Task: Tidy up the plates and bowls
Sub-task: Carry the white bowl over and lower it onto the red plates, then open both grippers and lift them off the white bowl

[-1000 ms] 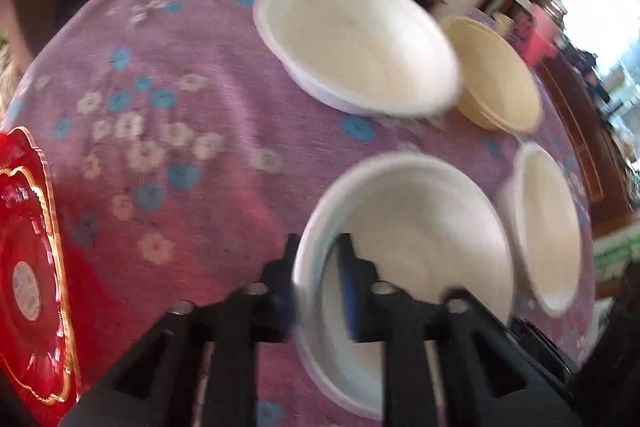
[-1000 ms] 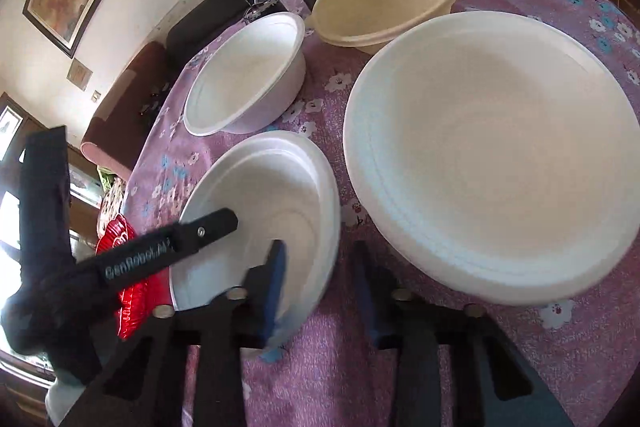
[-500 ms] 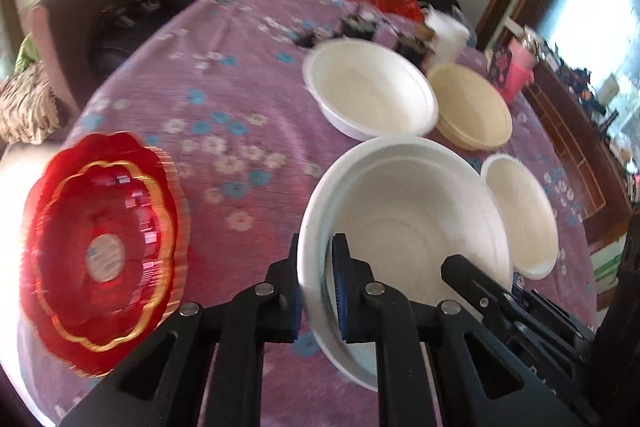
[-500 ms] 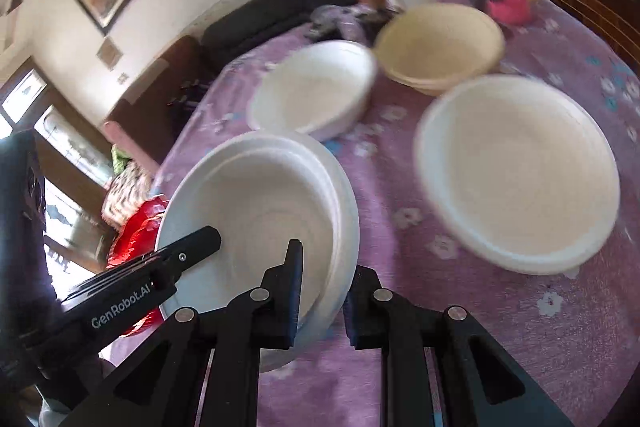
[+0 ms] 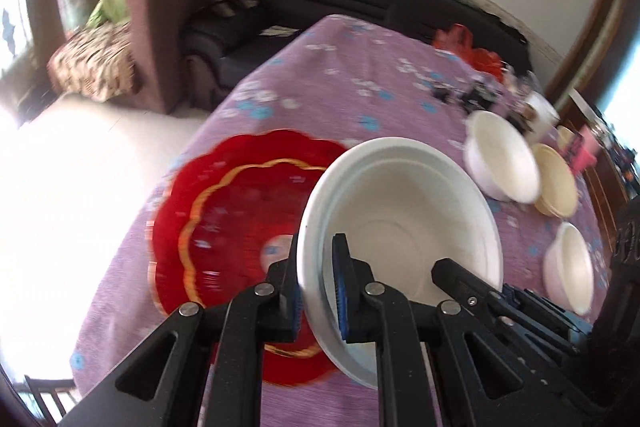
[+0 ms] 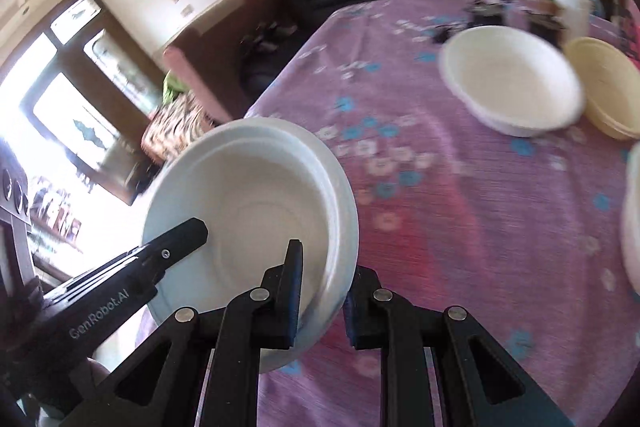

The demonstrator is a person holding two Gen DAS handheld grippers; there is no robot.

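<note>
Gripping one white bowl by opposite rims, left tool and right tool; three bowls beyond.

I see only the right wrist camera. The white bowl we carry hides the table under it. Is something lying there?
Observer: Yes. A red plate lies on the purple cloth, and the bowl partly covers it in the left wrist view.
Operator: I see only one left finger, inside the bowl. Is the grip complete?
Observer: Yes. The left gripper pinches the rim from both sides.
Operator: What is the white edge at my far right?
Observer: A small bowl, upright, standing alone.
</note>
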